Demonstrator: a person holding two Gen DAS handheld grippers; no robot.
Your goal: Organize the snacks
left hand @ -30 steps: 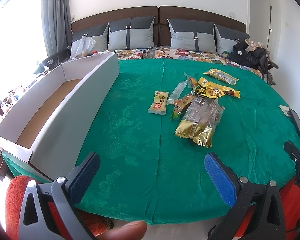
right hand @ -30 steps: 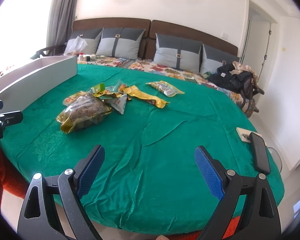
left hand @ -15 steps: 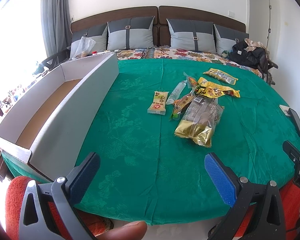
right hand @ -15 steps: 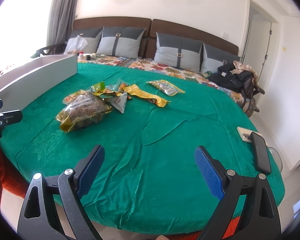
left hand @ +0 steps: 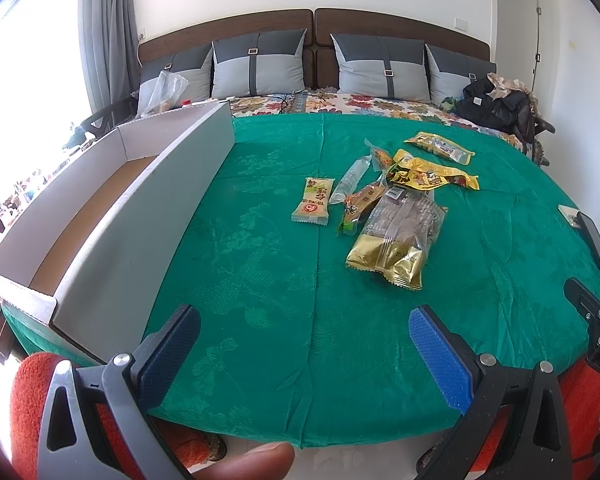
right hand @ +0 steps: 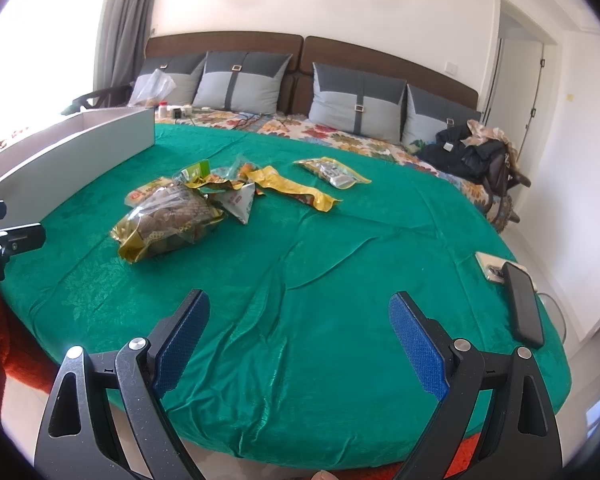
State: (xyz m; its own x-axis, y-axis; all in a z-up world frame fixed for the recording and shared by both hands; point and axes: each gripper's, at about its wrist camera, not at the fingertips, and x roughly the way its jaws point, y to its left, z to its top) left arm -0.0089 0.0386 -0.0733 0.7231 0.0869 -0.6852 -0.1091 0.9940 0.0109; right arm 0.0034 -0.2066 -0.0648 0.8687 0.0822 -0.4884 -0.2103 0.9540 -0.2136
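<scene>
Several snack packets lie in a loose pile on the green tablecloth (left hand: 260, 280). A large gold-and-clear bag (left hand: 396, 236) lies nearest, a small beige bar (left hand: 314, 206) to its left, a yellow packet (left hand: 432, 178) and another yellow packet (left hand: 440, 147) behind. In the right wrist view the large bag (right hand: 168, 224) is at left. A long white cardboard box (left hand: 112, 216) with a brown floor stands open at the left. My left gripper (left hand: 304, 350) is open and empty above the table's near edge. My right gripper (right hand: 300, 336) is open and empty, right of the pile.
A black phone (right hand: 522, 308) and a second phone (right hand: 490, 270) lie at the table's right edge. A bed with grey pillows (left hand: 260, 64) stands behind the table. A black bag (left hand: 496, 108) sits on a chair at the back right.
</scene>
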